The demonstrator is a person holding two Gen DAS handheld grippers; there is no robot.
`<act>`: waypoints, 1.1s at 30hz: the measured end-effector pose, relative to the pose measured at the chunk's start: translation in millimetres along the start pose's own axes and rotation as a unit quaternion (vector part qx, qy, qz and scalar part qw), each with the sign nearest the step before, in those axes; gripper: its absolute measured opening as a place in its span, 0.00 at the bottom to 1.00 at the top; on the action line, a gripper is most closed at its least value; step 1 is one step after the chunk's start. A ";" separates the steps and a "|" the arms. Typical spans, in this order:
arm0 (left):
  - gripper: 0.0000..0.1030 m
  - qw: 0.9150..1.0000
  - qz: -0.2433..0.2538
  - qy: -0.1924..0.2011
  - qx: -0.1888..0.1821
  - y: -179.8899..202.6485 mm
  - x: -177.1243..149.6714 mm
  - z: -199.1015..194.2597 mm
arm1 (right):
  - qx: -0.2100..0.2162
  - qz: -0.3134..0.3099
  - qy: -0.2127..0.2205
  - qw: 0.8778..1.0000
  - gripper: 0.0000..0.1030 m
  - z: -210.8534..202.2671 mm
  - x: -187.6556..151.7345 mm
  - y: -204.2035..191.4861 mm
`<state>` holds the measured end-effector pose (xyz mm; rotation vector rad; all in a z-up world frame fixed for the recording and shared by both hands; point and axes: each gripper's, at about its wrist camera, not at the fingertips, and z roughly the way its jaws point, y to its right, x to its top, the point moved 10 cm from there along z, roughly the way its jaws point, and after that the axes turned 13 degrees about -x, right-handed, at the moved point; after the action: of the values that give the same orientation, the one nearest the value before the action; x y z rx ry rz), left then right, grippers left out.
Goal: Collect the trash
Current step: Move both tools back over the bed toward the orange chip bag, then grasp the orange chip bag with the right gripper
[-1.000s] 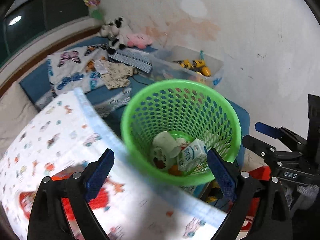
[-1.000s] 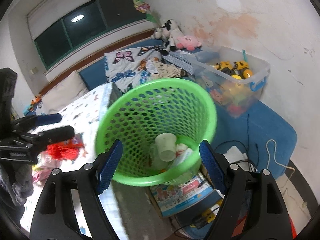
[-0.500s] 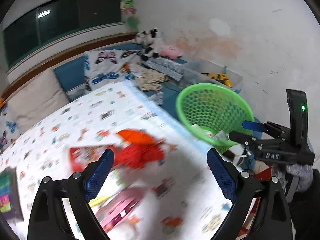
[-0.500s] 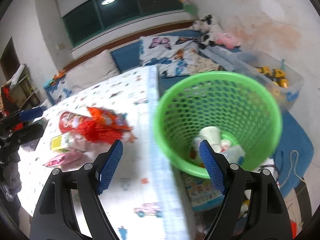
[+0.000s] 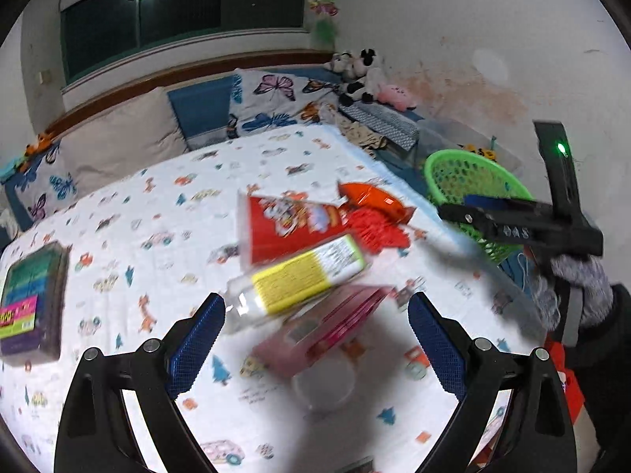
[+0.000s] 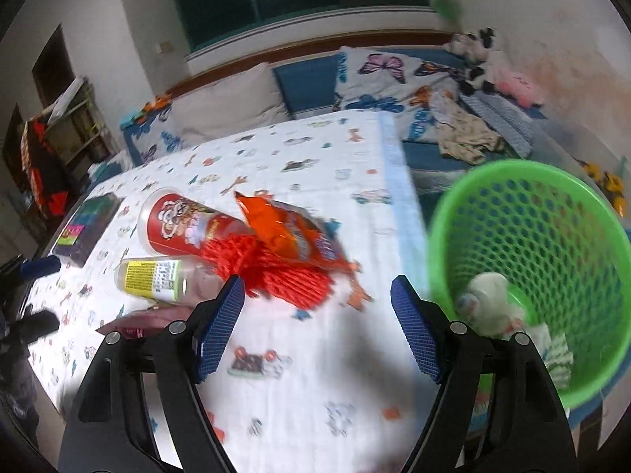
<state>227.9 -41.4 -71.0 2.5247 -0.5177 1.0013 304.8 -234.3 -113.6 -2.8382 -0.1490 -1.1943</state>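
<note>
We see the left tool (image 5: pixel 315 339) wide and empty above a clear plastic bottle (image 5: pixel 295 280) and a flat pink packet (image 5: pixel 323 331), both blurred. Our right tool (image 6: pixel 317 323) is closing on nothing. A red tube (image 6: pixel 185 224), glossy orange bag (image 6: pixel 292 232) and red mesh (image 6: pixel 276 272) lie on the cloth-covered surface (image 6: pixel 315 394), beside the perforated green basket (image 6: pixel 552 236).

Both grippers share one build: matte black V-shaped arms with silver round screw heads at the joints, ending in blue cross-hatched pads. The left gripper (image 5: pixel 315 349) fills its view's lower edge. At the right of that view, the right gripper (image 5: pixel 493 213) shows white lettering, a green indicator light, and a fuzzy grey glove (image 5: pixel 572 287) over a black sleeve (image 5: pixel 607 339).
</note>
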 end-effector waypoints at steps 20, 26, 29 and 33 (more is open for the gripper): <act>0.88 0.999 0.010 -0.039 -0.038 -1.3 -42.5 16.0 | 0.003 -0.049 -0.044 0.998 0.43 74.0 22.3 -41.1; 0.88 0.998 0.000 -0.056 -0.040 -0.5 -60.0 26.9 | -0.004 -0.039 -0.031 0.999 0.37 66.9 26.8 -34.3; 0.88 0.997 -0.008 -0.064 -0.035 -2.0 -66.7 34.0 | 0.002 -0.025 -0.023 0.999 0.35 59.2 28.8 -29.9; 0.78 0.997 -0.024 -0.068 -0.038 -3.0 -70.9 43.4 | 0.009 -0.013 -0.007 1.000 0.34 44.6 33.7 -25.6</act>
<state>205.8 -45.1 -151.1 2.5356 -0.5205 0.7824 357.0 -202.5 -120.2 -2.8373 -0.1971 -1.1721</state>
